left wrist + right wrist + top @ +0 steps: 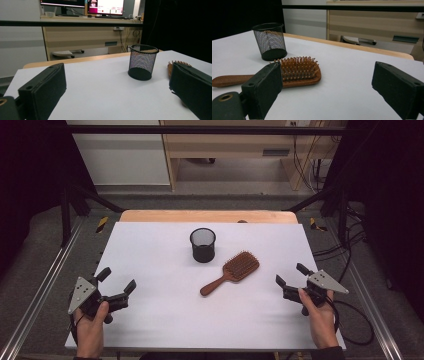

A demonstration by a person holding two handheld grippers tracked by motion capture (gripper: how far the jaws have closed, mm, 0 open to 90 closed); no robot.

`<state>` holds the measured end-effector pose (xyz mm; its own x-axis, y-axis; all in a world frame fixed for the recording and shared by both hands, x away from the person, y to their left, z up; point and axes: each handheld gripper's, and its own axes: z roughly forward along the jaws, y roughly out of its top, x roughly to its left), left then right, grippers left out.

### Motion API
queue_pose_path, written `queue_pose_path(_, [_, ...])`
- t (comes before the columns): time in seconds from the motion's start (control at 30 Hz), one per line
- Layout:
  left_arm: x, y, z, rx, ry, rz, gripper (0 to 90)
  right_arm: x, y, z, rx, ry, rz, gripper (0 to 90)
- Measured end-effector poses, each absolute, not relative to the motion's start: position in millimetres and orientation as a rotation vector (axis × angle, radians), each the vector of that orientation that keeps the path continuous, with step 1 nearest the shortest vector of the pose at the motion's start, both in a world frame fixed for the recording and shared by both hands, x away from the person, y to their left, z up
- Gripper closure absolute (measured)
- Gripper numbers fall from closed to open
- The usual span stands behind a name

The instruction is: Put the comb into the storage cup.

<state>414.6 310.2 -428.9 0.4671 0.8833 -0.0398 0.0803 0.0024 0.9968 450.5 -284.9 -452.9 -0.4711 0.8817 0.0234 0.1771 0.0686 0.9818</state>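
A brown wooden hairbrush (231,272) lies bristles up near the middle of the white table (150,320), its handle pointing toward the front left. A black mesh cup (203,244) stands upright just behind it. My left gripper (118,279) rests at the front left, open and empty, a hand around it. My right gripper (291,274) sits at the front right, also open and empty, to the right of the brush. In the right gripper view the hairbrush (297,72) and cup (270,41) lie beyond the left jaw. The left gripper view has the cup (143,62) ahead and bristles (172,65) behind the right jaw.
Metal rails (40,295) run along both sides of the table. A wooden strip (207,216) edges the far side, with a desk (235,145) beyond. Cables (355,320) trail off at the right. Bare white surface spreads between the grippers and the brush.
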Motion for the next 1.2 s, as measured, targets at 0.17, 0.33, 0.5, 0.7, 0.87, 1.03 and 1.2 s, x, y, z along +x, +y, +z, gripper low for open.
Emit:
queue_pose_path(0.17, [414.7,310.9,-428.5,1.432,0.904,0.799,1.1,451.4,-284.2,-454.1,1.080,1.737,1.447,8.2])
queue_pose_path(0.33, [414.8,310.2,-429.2,1.433,0.905,0.796,1.1,452.7,-283.8,-455.4,1.117,1.753,1.423,7.4])
queue_pose_path(0.5, [415.2,309.4,-430.0,1.438,0.906,0.790,1.1,455.0,-280.6,-457.0,1.158,1.774,1.393,6.8])
queue_pose_path(0.7, [415.1,309.0,-430.4,1.438,0.907,0.782,1.1,456.4,-270.3,-456.7,1.195,1.813,1.304,6.7])
queue_pose_path(0.87, [415.1,310.1,-431.0,1.440,0.917,0.792,1.2,459.2,-263.4,-455.5,1.231,1.866,1.217,19.4])
queue_pose_path(1.03, [415.2,311.1,-431.0,1.432,0.919,0.785,1.5,466.9,-256.4,-441.5,1.214,1.889,1.187,43.6])
queue_pose_path(1.2, [415.1,310.7,-431.2,1.434,0.918,0.783,1.7,483.4,-252.2,-426.8,1.193,1.912,1.136,59.1])
